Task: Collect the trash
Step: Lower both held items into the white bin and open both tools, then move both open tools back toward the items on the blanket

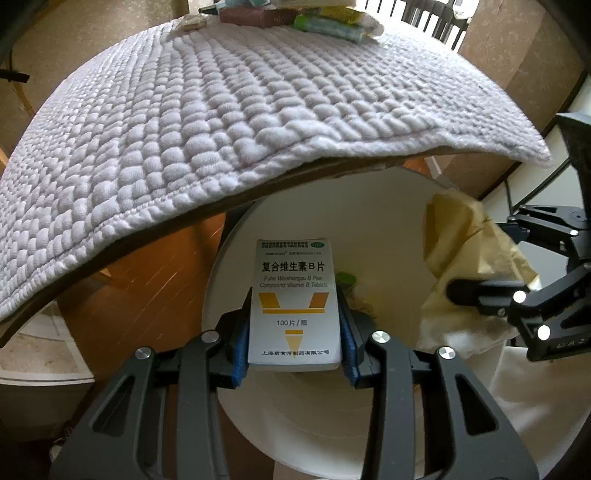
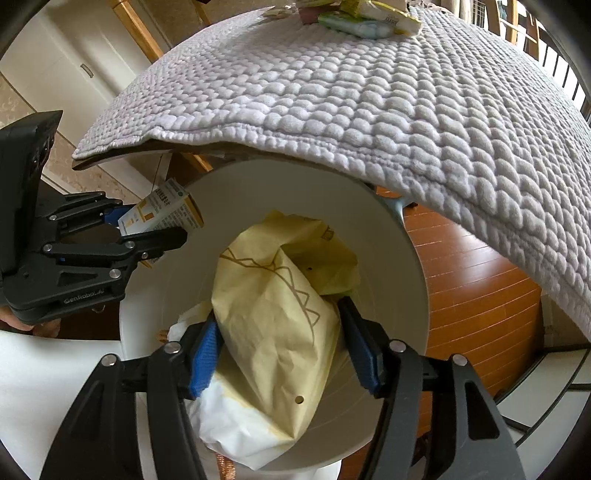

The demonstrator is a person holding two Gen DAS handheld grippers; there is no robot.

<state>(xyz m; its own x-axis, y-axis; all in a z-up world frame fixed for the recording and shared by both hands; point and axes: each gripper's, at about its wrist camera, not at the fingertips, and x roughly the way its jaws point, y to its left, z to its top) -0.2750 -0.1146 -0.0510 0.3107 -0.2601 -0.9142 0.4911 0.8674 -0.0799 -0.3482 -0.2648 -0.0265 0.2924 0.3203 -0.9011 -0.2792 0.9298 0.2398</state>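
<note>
Bin below table edge
Bin [image 1: 369, 206] under table mat [image 1: 221, 110]; medicine box [image 1: 293, 302] left, paper bag [image 2: 273, 332] right, both over bin; packets [image 1: 332, 22] on mat's far side.

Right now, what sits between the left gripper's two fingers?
A white vitamin tablet box, upright over the white bin, sits between the left gripper fingers; left wrist view.

- A table covered by a pale grey quilted cloth [image 1: 229, 110] fills the upper part of both views; its brown edge [image 1: 122, 254] shows under the hem.
- Reddish-brown wooden plank floor [image 2: 476, 295] lies below.
- A cream cabinet door [image 2: 62, 70] with a small handle stands left.
- Railing bars [image 2: 561, 62] at right, in daylight.
</note>
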